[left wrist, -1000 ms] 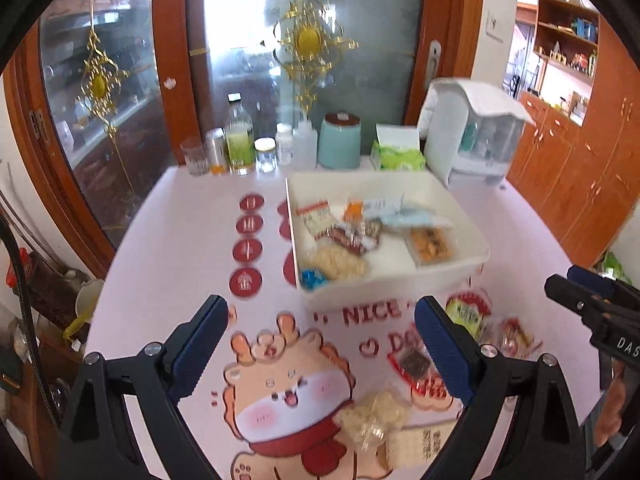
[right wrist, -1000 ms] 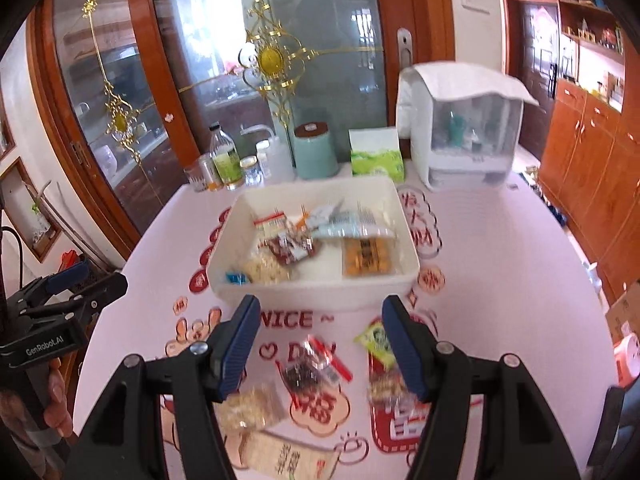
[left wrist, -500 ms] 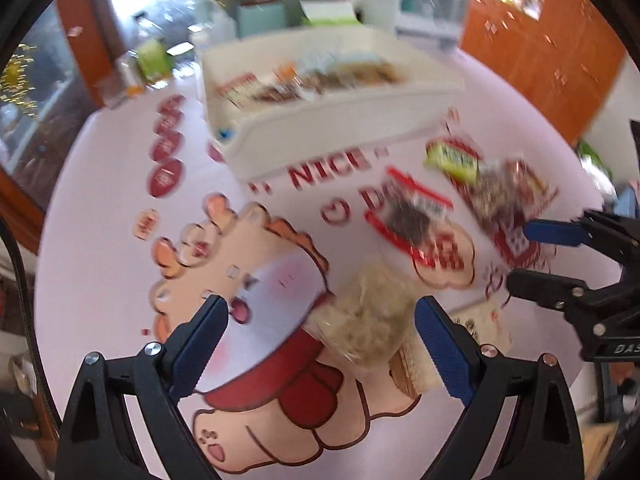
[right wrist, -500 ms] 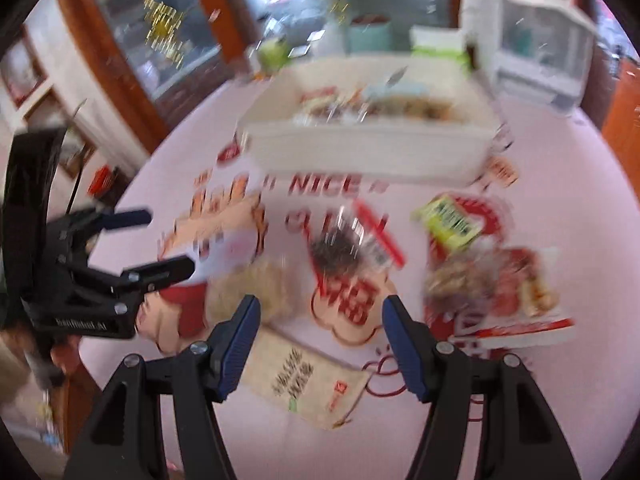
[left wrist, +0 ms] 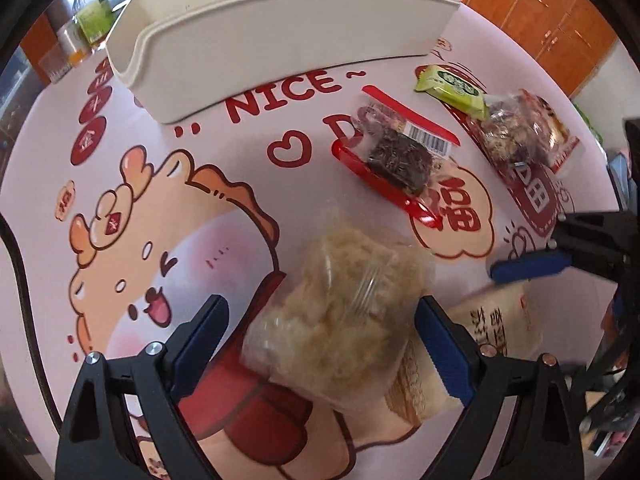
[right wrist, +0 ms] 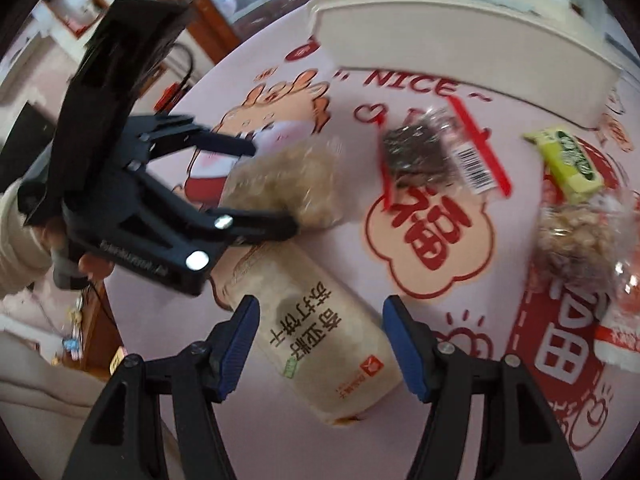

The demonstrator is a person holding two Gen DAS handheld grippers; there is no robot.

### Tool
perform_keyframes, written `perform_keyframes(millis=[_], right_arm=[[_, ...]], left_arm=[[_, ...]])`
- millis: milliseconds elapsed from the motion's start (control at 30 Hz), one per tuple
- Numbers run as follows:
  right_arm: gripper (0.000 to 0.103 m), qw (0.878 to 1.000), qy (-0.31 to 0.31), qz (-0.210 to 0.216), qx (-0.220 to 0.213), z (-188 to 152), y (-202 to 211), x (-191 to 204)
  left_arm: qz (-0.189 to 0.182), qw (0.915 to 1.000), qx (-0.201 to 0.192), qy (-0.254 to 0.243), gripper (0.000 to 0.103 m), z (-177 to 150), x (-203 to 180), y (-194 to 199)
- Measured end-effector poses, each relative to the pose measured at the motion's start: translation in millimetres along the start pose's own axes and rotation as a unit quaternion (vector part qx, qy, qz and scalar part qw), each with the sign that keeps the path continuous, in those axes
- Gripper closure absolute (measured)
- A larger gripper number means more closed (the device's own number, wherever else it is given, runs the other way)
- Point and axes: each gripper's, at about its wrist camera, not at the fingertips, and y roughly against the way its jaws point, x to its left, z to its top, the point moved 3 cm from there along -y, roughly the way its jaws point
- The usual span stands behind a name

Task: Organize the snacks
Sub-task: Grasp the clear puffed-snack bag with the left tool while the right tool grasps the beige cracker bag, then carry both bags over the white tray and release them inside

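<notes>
Left wrist view: our left tongs (left wrist: 320, 336) are closing around a clear bag of pale snack (left wrist: 344, 312), not yet gripping; the worktop (left wrist: 240, 184) reads "NICE". Right wrist view: our right tongs (right wrist: 320, 344), partly open, straddle a beige cracker pack (right wrist: 320, 336) printed with Chinese characters.

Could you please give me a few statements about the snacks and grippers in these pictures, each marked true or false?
1. The left gripper straddles the clear bag of pale crisps. True; its jaws are closing.
2. The right gripper is shut on the green packet. False; it is open around the beige cracker pack.
3. The white bin stands beyond the loose snacks. True.
4. The dark snack with the barcode lies inside the bin. False; it lies on the tablecloth.
</notes>
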Motion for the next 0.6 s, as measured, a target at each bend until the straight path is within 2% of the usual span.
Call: perform_keyframes(millis=[133, 200, 267, 333, 467, 500, 533, 600], right_arm=[[0.032, 0.999, 0.047, -0.003, 0.016, 0, -4, 10], [0.029, 0.997, 0.077, -0.012, 0.023, 0, -5, 17], [0.028, 0.994, 0.103, -0.025, 0.029, -1, -7, 23], [0.027, 0.990, 0.133, -0.039, 0.032, -3, -10, 31], [0.027, 0.974, 0.206, -0.089, 0.033, -11, -18, 46], [0.030, 0.971, 0.218, -0.096, 0.030, -12, -18, 50], [0.041, 0.971, 0.219, -0.090, 0.026, -13, -17, 50], [0.045, 0.973, 0.212, -0.088, 0.025, -11, -16, 51]], left_arm=[[0.001, 0.9999, -0.001, 0.016, 0.022, 7, 4, -4], [0.006, 0.9997, -0.006, 0.022, 0.037, 11, 6, -3], [0.008, 0.9995, -0.008, 0.030, 0.046, 14, 8, -2], [0.007, 0.9990, -0.009, 0.043, 0.048, 15, 13, -1], [0.017, 0.9978, -0.017, 0.062, 0.052, 12, 19, 5], [0.018, 0.9974, -0.021, 0.067, 0.052, 9, 20, 9], [0.017, 0.9970, -0.024, 0.071, 0.052, 8, 20, 12], [0.014, 0.9961, -0.034, 0.080, 0.052, 7, 23, 22]])
